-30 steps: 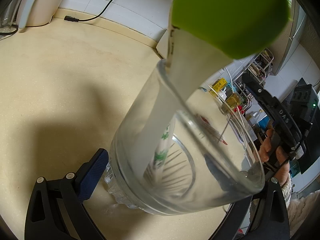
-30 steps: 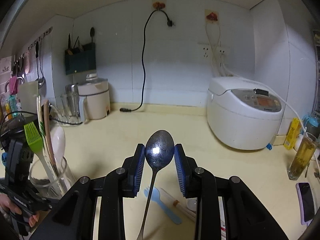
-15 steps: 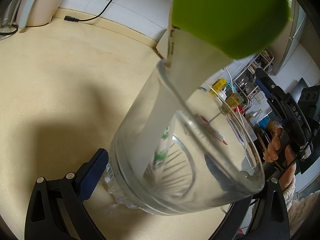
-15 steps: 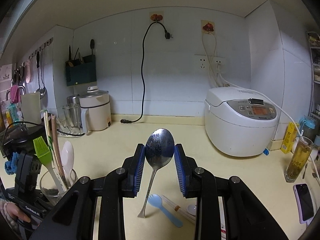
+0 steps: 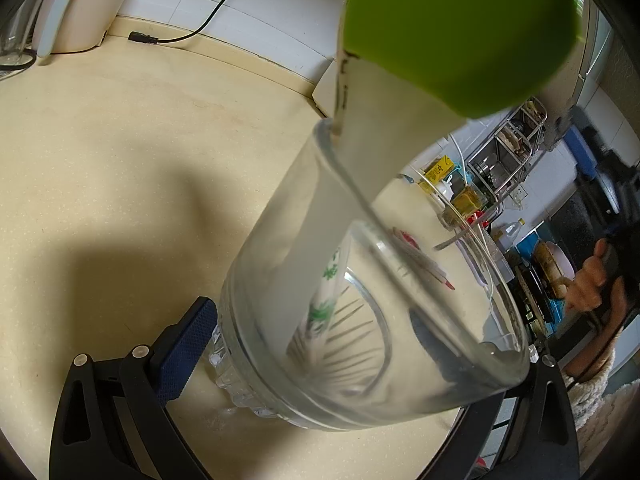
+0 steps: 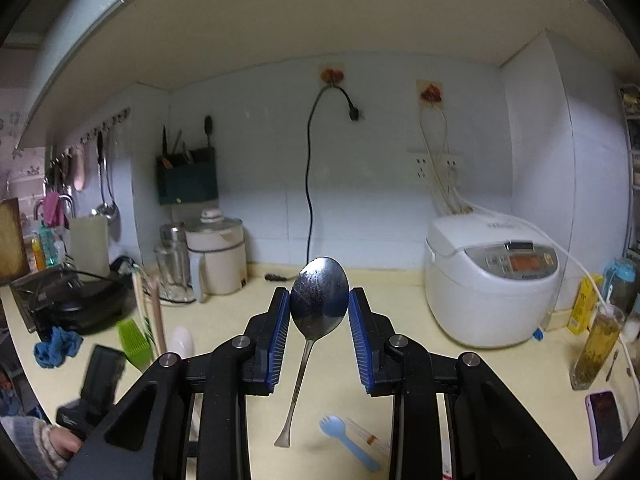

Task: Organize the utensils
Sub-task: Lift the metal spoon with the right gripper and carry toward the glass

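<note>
Broadly, the scene is a pale cream speckled kitchen countertop set against a white tiled wall, under the flat underside of a cupboard. A white rice cooker stands at the right of the right wrist view, a cream electric kettle at the back left, and a dark green wall-mounted utensil holder hangs above it. A loose black power cord drops down the wall to the counter.

The right gripper clamps the bowl of a shiny steel tablespoon between its blue ribbed pads, the handle hanging down clear of the counter. Below it lie a light blue plastic spork and a pair of chopsticks, just beside each other.

The left gripper holds a clear glass tumbler across its base, the pad on one side pressed to the glass; the other pad is hidden behind it. Inside the tumbler lean a green silicone brush and a white spoon handle with a green print.

Compared with a second ago, the right gripper has risen: the spoon tip now hangs well above the spork, more wall and cupboard show, and the tumbler sits lower in the right wrist view. The left wrist view is unchanged apart from the other gripper moving higher at its right edge.
</note>
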`<action>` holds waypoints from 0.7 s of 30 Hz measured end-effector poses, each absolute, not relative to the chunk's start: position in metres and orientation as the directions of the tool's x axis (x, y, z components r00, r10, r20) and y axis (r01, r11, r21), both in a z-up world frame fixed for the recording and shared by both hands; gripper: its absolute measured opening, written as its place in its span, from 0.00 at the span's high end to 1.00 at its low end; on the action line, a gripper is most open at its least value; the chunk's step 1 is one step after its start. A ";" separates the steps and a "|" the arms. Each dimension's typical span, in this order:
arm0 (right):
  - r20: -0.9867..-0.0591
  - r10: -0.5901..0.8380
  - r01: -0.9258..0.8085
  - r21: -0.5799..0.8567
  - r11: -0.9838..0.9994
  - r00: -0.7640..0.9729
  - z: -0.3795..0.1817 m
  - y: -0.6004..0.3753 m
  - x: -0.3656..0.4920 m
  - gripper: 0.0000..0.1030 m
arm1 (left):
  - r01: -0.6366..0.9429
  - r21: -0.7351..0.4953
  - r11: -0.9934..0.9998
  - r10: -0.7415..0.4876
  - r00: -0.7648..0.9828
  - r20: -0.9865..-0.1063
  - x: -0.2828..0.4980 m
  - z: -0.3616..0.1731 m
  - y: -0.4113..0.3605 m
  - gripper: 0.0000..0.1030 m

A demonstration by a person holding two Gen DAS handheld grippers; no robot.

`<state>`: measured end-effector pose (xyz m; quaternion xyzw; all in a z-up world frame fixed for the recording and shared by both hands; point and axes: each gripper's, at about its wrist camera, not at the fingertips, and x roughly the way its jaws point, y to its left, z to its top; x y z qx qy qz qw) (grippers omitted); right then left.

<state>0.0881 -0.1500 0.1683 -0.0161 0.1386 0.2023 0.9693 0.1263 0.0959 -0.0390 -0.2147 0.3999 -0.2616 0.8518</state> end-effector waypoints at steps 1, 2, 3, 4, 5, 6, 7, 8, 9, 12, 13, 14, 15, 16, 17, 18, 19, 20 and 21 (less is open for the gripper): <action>-0.265 0.395 -0.404 0.023 0.915 0.880 0.172 -0.149 0.087 0.71 | 0.274 -0.575 0.771 -0.617 0.543 -0.569 0.126 -0.039 0.096 0.03; -0.254 0.407 -0.414 0.026 0.910 0.877 0.178 -0.147 0.085 0.71 | 0.274 -0.575 0.771 -0.617 0.543 -0.569 0.126 -0.039 0.096 0.03; -0.244 0.421 -0.426 0.033 0.904 0.874 0.182 -0.146 0.084 0.71 | 0.274 -0.575 0.771 -0.617 0.543 -0.569 0.126 -0.039 0.096 0.03; -0.237 0.433 -0.437 0.038 0.899 0.870 0.187 -0.144 0.082 0.71 | 0.274 -0.575 0.771 -0.617 0.543 -0.569 0.126 -0.039 0.096 0.03; -0.224 0.449 -0.451 0.048 0.891 0.865 0.193 -0.142 0.081 0.71 | 0.274 -0.575 0.771 -0.617 0.543 -0.569 0.126 -0.039 0.096 0.03; -0.214 0.460 -0.460 0.053 0.886 0.862 0.197 -0.141 0.080 0.71 | 0.274 -0.575 0.771 -0.617 0.543 -0.569 0.126 -0.039 0.096 0.03; -0.201 0.473 -0.472 0.057 0.880 0.858 0.202 -0.139 0.079 0.71 | 0.274 -0.575 0.771 -0.617 0.543 -0.569 0.126 -0.039 0.096 0.03; -0.192 0.485 -0.482 0.063 0.874 0.853 0.206 -0.137 0.079 0.71 | 0.274 -0.575 0.771 -0.617 0.543 -0.569 0.126 -0.039 0.096 0.03; -0.181 0.501 -0.496 0.074 0.865 0.847 0.211 -0.135 0.078 0.71 | 0.274 -0.575 0.771 -0.617 0.543 -0.569 0.126 -0.039 0.096 0.03; -0.154 0.558 -0.547 0.112 0.830 0.815 0.222 -0.127 0.078 0.71 | 0.274 -0.575 0.771 -0.617 0.543 -0.569 0.126 -0.039 0.096 0.03; -0.151 0.569 -0.557 0.117 0.822 0.808 0.224 -0.124 0.078 0.71 | 0.274 -0.575 0.771 -0.617 0.543 -0.569 0.126 -0.039 0.096 0.03; -0.149 0.581 -0.569 0.116 0.814 0.800 0.225 -0.120 0.078 0.71 | 0.274 -0.575 0.771 -0.617 0.543 -0.569 0.126 -0.039 0.096 0.03; -0.150 0.588 -0.577 0.111 0.809 0.795 0.225 -0.115 0.078 0.71 | 0.274 -0.575 0.771 -0.618 0.543 -0.569 0.126 -0.039 0.096 0.03; -0.156 0.592 -0.583 0.104 0.806 0.791 0.223 -0.111 0.078 0.71 | 0.274 -0.575 0.771 -0.617 0.543 -0.569 0.126 -0.039 0.096 0.03; -0.168 0.599 -0.591 0.098 0.801 0.783 0.220 -0.105 0.078 0.71 | 0.274 -0.575 0.771 -0.618 0.543 -0.569 0.126 -0.039 0.096 0.03; -0.181 0.605 -0.598 0.095 0.796 0.776 0.217 -0.101 0.080 0.71 | 0.274 -0.575 0.771 -0.618 0.543 -0.569 0.126 -0.039 0.096 0.03; -0.196 0.610 -0.605 0.093 0.791 0.767 0.212 -0.096 0.080 0.71 | 0.274 -0.575 0.771 -0.618 0.543 -0.569 0.126 -0.039 0.096 0.03; -0.216 0.616 -0.612 0.092 0.786 0.758 0.205 -0.091 0.081 0.70 | 0.274 -0.575 0.771 -0.618 0.543 -0.569 0.126 -0.039 0.096 0.03; -0.238 0.622 -0.620 0.091 0.779 0.746 0.199 -0.087 0.082 0.70 | 0.274 -0.575 0.771 -0.618 0.543 -0.569 0.126 -0.039 0.096 0.03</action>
